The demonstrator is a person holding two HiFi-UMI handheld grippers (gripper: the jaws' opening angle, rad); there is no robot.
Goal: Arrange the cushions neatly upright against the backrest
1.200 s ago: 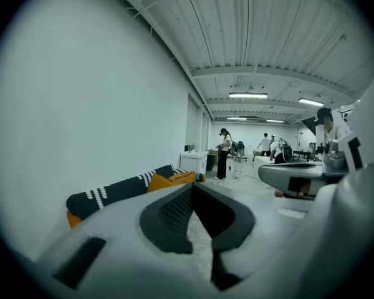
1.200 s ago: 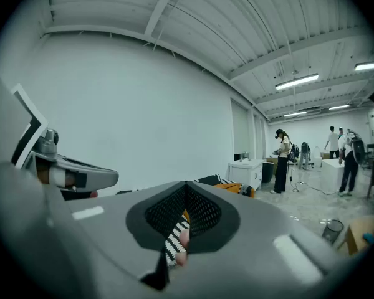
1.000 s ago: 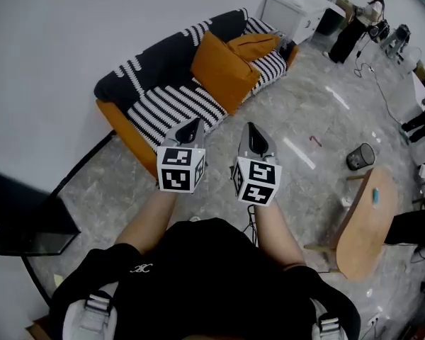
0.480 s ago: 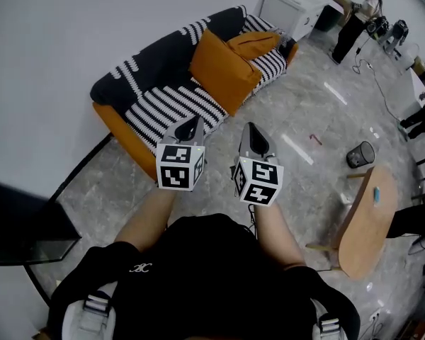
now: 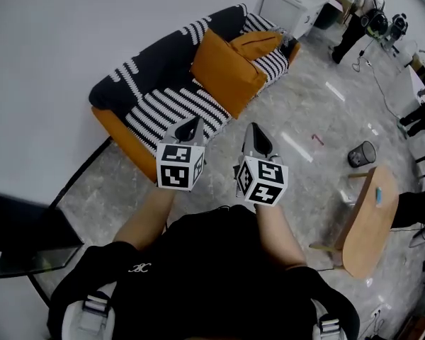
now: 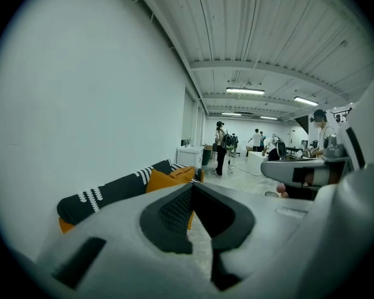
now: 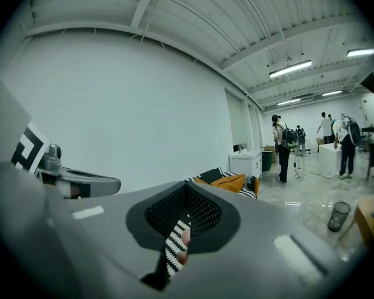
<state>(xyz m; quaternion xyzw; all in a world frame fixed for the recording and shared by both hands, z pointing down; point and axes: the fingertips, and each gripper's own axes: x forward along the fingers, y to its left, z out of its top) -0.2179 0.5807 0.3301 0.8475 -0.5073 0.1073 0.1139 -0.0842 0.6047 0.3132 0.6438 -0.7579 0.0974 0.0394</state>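
Head view, sofa (image 5: 166, 108): ahead of my jaws and well apart from them. It holds two orange cushions (image 5: 223, 69) toward its far end.
Head view, bin (image 5: 360, 154): on the floor, right of my right gripper (image 5: 252, 127); I cannot tell what is in it.
Left gripper view: my left gripper (image 6: 192, 189) has its jaws pressed together, with nothing between them; the cushions lie beyond the tips.
Right gripper view: jaws together, holding nothing; sofa ahead.

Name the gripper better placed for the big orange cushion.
Right, probably. The right gripper points almost at the near corner of the big cushion; the left gripper faces bare striped seat. Both are shut.
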